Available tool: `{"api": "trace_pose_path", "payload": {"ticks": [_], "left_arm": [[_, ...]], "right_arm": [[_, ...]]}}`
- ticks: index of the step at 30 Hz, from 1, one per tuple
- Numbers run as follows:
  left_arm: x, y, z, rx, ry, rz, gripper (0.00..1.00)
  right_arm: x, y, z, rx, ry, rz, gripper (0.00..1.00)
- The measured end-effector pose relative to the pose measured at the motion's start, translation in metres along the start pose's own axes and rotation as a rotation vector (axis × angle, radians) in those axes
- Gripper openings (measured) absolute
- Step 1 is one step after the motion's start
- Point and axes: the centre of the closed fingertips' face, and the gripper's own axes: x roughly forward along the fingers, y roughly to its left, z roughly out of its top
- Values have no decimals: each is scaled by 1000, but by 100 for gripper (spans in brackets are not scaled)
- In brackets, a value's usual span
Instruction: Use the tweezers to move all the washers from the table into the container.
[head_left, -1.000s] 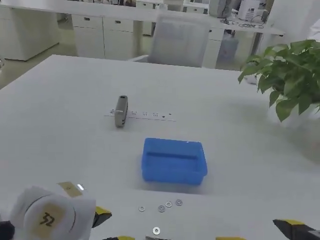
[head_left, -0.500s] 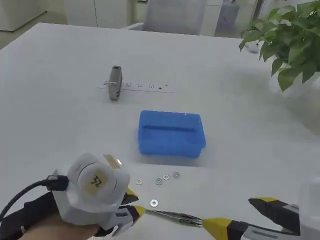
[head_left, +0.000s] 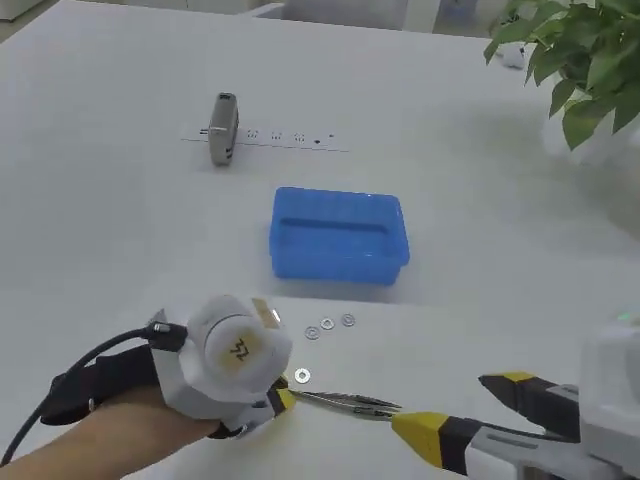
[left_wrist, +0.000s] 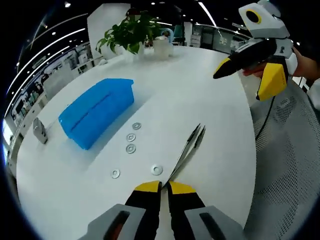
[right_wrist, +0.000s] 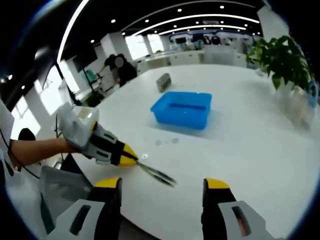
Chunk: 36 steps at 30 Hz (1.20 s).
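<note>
Blue, smooth plastic: a rectangular, open-topped container (head_left: 335, 262) on a matt white table (head_left: 120, 230). Hard to count the washers (head_left: 327, 324) from the head view. Three small flat metal rings in a short row just in front of the container, a fourth nearer the person, and past that the white bulk of the left gripper (head_left: 282, 398) in the way. Clearer in the left gripper view: five rings on the bare table on the near side of the container, none touching it.

Pinched between the yellow-tipped jaws of the left gripper, pressed tight on the handle end: the tweezers (left_wrist: 187, 150). Thin bright steel, two arms tapering to a point. Farther from the container than the washers, tips apart from every ring. Resting on the table or just above it, cannot tell which. Smeared to a grey streak in the right gripper view.

Spread wide, the jaws of the right gripper (head_left: 460, 408), on the same near side of the container and well apart from it. Body cut off by the frame edge in the head view.

Behind the container, a flat white power strip (head_left: 270, 138) with a grey block (head_left: 222, 128) on one end. Far right of the container, a leafy green plant (head_left: 585, 60), cropped at the corner, pot a pale blur.
</note>
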Motion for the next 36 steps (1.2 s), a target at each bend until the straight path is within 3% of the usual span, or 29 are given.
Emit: {"api": "trace_pose_path", "payload": {"ticks": [3, 6, 10, 13, 21, 24, 28, 36], "left_arm": [[-2, -4, 0, 54, 14, -19, 0], [-6, -11, 0, 161, 23, -49, 0], [-12, -12, 3, 153, 34, -43, 0], [-20, -14, 13, 113, 0, -57, 0], [-50, -26, 38, 72, -63, -94, 0], [-58, -31, 44, 78, -72, -95, 0], [-66, -38, 51, 91, -66, -114, 0], [-81, -44, 75, 170, -92, -134, 0]], "right_arm": [[3, 2, 0, -10, 8, 16, 61], [9, 6, 0, -30, 20, 38, 60], [15, 13, 2, -59, 34, 66, 55], [21, 21, 0, -73, 57, 110, 48], [36, 37, 3, -299, 96, 167, 35], [43, 40, -2, -366, 128, 180, 27], [48, 47, -4, -419, 139, 203, 24], [54, 62, -11, -529, 176, 282, 20]]}}
